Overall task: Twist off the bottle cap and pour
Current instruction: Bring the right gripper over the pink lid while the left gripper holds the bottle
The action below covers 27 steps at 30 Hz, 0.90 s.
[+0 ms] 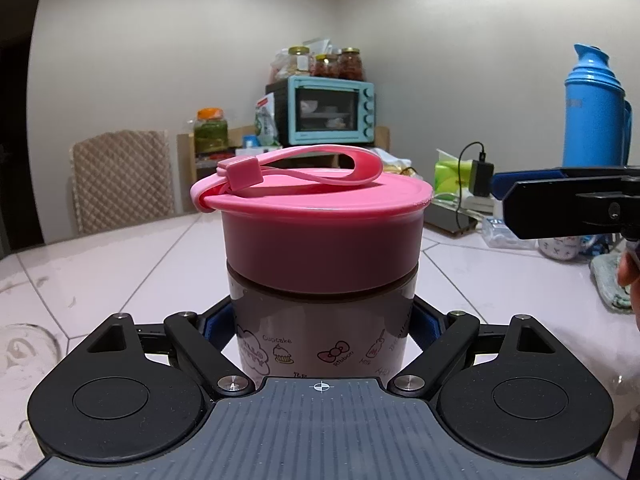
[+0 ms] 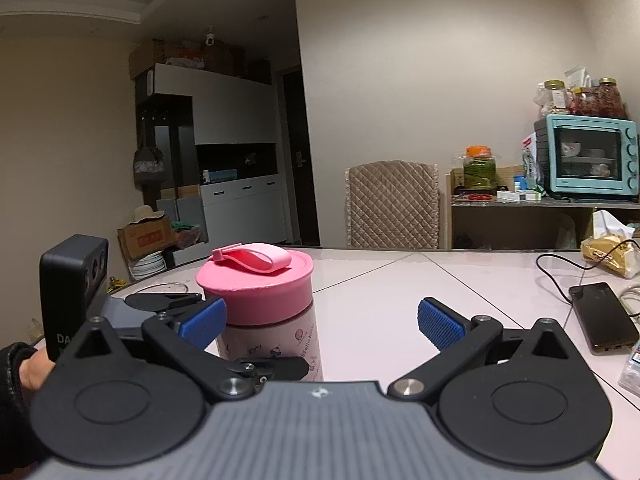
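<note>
A wide bottle (image 1: 324, 332) with cartoon prints and a pink screw cap (image 1: 320, 228) carrying a loop strap stands upright on the table. My left gripper (image 1: 322, 328) is shut on the bottle's body below the cap; its blue pads are mostly hidden behind the bottle. In the right wrist view the same bottle (image 2: 276, 340) and pink cap (image 2: 258, 290) sit left of centre. My right gripper (image 2: 320, 322) is open, level with the cap; its left pad (image 2: 202, 320) is close beside the cap, its right pad (image 2: 440, 326) well clear. The right gripper (image 1: 568, 204) shows at the left view's right edge.
The pale tiled table (image 2: 400, 280) holds a phone (image 2: 602, 316) with a cable, a tissue pack (image 1: 452, 172), a charger and a blue thermos (image 1: 592, 112) on the right. A glass bowl (image 1: 24, 344) lies left. A padded chair (image 2: 394, 204) and a teal oven (image 2: 588, 160) stand behind.
</note>
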Each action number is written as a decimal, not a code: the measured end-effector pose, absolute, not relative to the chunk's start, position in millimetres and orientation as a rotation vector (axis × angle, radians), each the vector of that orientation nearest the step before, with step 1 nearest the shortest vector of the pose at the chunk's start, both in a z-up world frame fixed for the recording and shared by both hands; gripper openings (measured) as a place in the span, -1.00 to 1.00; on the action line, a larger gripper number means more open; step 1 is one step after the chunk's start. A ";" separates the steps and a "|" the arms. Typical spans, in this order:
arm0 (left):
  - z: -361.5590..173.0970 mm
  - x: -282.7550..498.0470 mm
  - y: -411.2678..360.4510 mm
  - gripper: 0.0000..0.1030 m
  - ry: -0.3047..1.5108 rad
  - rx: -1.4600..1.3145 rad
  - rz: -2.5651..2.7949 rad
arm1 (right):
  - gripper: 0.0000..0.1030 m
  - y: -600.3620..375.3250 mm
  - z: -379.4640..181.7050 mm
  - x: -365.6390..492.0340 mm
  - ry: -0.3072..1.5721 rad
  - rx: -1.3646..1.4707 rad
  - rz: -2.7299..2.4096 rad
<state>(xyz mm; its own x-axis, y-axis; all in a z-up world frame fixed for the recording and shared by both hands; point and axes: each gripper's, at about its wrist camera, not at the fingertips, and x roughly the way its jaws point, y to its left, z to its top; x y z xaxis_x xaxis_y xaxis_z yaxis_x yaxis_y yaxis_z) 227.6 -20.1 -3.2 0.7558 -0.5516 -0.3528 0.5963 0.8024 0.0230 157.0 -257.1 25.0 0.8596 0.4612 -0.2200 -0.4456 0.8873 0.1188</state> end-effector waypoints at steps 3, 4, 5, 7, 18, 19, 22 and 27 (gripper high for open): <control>-3.7 228.9 -16.7 0.74 0.345 0.146 -0.647 | 1.00 -245.1 26.2 153.6 0.246 0.053 0.503; -4.1 229.6 -15.7 0.74 0.344 0.147 -0.653 | 1.00 -243.3 26.6 153.9 0.246 0.049 0.509; -4.5 230.5 -14.5 0.74 0.343 0.147 -0.661 | 1.00 -241.4 26.9 154.2 0.247 0.045 0.515; -7.1 227.2 -10.9 0.74 0.342 0.148 -0.672 | 1.00 -237.8 27.6 154.8 0.248 0.037 0.526; -12.6 221.8 -5.4 0.74 0.336 0.135 -0.684 | 1.00 -219.2 31.7 160.3 0.262 -0.015 0.571; -12.9 221.5 -5.5 0.74 0.337 0.132 -0.681 | 1.00 -217.6 31.8 161.3 0.265 -0.020 0.575; -14.4 221.5 -5.5 0.74 0.334 0.126 -0.679 | 1.00 -213.2 31.8 164.5 0.273 -0.034 0.583; -15.8 222.2 -3.5 0.74 0.328 0.129 -0.695 | 1.00 -204.4 30.2 166.9 0.291 -0.055 0.595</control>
<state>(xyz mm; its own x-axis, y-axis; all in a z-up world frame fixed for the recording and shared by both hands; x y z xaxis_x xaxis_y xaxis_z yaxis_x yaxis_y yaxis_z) 222.2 -3.5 -15.8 0.7194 -0.6066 -0.3384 0.6468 0.7626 0.0079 166.9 -204.4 30.2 0.7887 0.5443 -0.2858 -0.5598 0.8280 0.0320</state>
